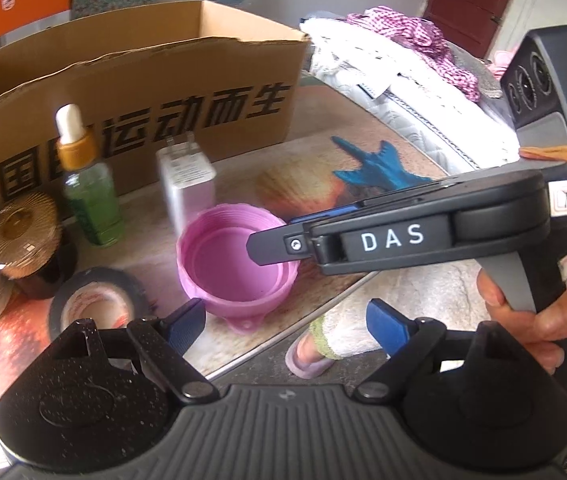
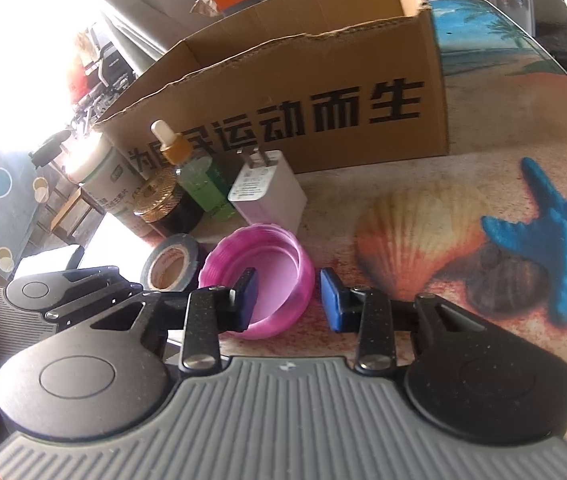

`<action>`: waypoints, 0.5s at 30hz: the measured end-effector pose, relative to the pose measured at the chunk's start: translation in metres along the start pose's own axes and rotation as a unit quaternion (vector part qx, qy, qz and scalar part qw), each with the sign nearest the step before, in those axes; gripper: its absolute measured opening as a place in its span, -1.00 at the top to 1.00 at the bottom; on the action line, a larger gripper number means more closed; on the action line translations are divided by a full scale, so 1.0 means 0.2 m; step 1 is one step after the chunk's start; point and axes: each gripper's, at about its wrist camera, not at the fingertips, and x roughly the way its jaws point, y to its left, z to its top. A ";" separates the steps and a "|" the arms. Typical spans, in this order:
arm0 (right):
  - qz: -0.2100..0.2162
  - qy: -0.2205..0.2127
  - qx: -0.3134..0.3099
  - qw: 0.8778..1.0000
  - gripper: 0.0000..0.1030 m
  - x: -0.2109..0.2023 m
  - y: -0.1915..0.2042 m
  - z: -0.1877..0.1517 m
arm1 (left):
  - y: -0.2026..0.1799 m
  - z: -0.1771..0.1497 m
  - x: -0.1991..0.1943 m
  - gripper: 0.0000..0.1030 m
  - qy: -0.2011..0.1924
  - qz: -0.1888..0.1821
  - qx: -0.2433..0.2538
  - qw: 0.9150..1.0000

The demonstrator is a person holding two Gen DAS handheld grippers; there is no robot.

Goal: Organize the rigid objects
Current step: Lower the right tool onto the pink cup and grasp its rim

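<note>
Pink bowl (image 1: 239, 268) sits mid-frame on the tabletop (image 1: 363, 152) before the cardboard box (image 1: 131, 92); my left claw (image 1: 287, 320) hangs wide, empty. Right view: my right claw (image 2: 289, 300) straddles the bowl's (image 2: 259, 280) rim, narrowed, pads apart from it.

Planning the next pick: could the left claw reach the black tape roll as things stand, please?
Probably yes: the left claw is open, and the tape roll lies flat close ahead of its left finger, with nothing over it.
</note>
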 end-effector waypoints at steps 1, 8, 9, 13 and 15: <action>-0.003 0.000 0.002 1.000 0.36 -0.01 -0.01 0.00 | -0.01 0.00 0.01 -0.72 -0.001 -0.002 0.004 1.000; -0.016 -0.011 0.014 1.000 0.36 -0.04 -0.07 0.00 | -0.05 0.01 0.00 -0.72 -0.010 0.019 0.032 0.999; -0.016 -0.012 0.016 1.000 0.36 -0.04 -0.08 0.00 | -0.04 0.02 0.00 -0.72 -0.011 0.023 0.031 0.999; -0.011 -0.010 0.018 1.000 0.36 -0.03 -0.09 0.00 | -0.01 0.03 0.01 -0.67 -0.009 0.042 0.023 0.999; -0.011 -0.009 0.020 1.000 0.37 -0.02 -0.09 0.00 | 0.00 0.04 0.03 -0.58 -0.010 0.041 0.017 0.999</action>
